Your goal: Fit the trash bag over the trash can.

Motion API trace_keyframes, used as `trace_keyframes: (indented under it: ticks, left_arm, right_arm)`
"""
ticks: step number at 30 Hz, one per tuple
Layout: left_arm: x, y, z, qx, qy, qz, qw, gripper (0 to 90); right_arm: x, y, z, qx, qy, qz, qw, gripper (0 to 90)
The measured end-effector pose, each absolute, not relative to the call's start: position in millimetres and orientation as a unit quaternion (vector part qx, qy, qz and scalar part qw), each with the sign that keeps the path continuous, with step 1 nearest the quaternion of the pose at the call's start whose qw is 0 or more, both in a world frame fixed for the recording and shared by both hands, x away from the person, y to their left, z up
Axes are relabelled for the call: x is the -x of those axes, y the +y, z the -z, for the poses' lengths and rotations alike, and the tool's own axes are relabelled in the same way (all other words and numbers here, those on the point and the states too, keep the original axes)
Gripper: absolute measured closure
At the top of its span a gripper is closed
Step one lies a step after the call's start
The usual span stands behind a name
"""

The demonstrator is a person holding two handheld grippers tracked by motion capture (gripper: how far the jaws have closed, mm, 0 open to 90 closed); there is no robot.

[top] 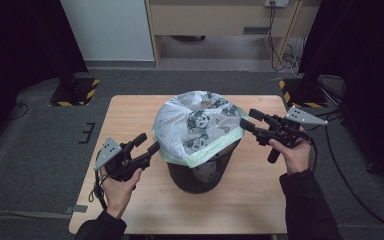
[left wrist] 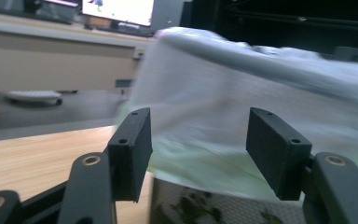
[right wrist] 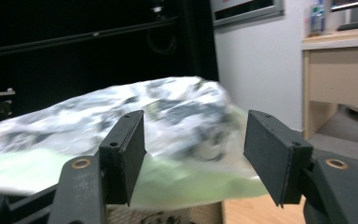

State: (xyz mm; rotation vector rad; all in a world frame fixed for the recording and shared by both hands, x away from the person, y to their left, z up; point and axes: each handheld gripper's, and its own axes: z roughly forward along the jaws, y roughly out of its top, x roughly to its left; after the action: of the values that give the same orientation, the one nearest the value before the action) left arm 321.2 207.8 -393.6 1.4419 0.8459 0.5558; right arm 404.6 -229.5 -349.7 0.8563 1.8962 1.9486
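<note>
A dark round bin (top: 200,172) stands in the middle of the wooden table (top: 130,115). A white bag (top: 195,125) with panda prints and a pale green hem is draped over its rim. My left gripper (top: 146,143) is open just left of the bin, with its jaws pointing at the bag's hem (left wrist: 200,163). Over on the bin's right side, my right gripper (top: 252,120) is open too, close to the bag's edge (right wrist: 186,182). Nothing sits between either pair of jaws. Both gripper views are blurred on the bag.
Grey carpet surrounds the table. A wooden desk (top: 220,20) and a white panel (top: 110,30) stand at the back. Black stands with yellow-striped bases (top: 75,90) flank the table, and cables (top: 340,165) lie on the floor at right.
</note>
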Motion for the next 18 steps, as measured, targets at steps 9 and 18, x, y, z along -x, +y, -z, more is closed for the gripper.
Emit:
trace_keyframes:
  ticks: [9, 18]
  left_arm:
    - [-292.7, 188.1, 403.1, -0.659, 0.338, -0.234, 0.63, 33.9]
    - [-294.6, 172.3, 408.5, -0.67, 0.326, -0.228, 0.626, 42.0]
  right_arm:
    - [-387.9, -221.1, 354.8, -0.289, 0.658, -0.686, 0.113, 48.5]
    - [-369.8, -224.3, 354.7, -0.295, 0.647, -0.69, 0.133, 69.7]
